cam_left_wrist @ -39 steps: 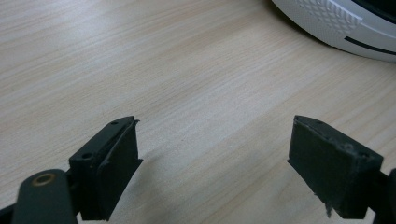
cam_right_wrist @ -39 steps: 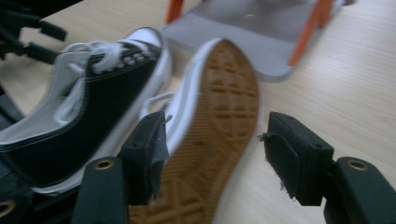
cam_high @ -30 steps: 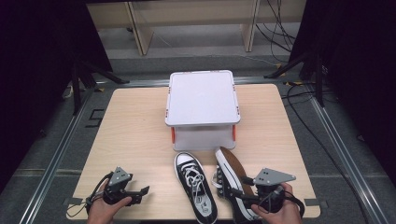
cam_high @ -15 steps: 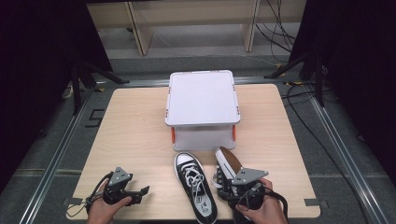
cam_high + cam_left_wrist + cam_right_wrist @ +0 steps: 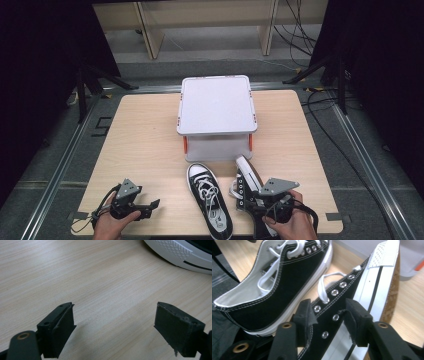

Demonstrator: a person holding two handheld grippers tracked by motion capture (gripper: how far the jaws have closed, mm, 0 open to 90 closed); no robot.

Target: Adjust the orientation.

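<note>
Two black lace-up sneakers with white soles lie at the table's near edge. One stands upright (image 5: 210, 200) (image 5: 287, 282). The other is tipped on its side (image 5: 246, 176) (image 5: 374, 287), sole facing right. My right gripper (image 5: 248, 201) (image 5: 329, 315) has its jaws narrowed on the eyelet flap of the tipped sneaker, one jaw on each face. At the near left my left gripper (image 5: 151, 205) (image 5: 115, 325) rests low over bare wood, open and holding nothing, with the upright sneaker's white toe (image 5: 185, 252) beyond its jaws.
A white lidded box (image 5: 216, 107) with orange clasps stands in the table's middle, just behind the sneakers. Bare wooden tabletop (image 5: 140, 140) spreads to the left and right of it. Dark stands and cables ring the table.
My right gripper has moved left from beside the tipped sneaker onto its laced upper and narrowed its jaws there. The left gripper has stayed put.
</note>
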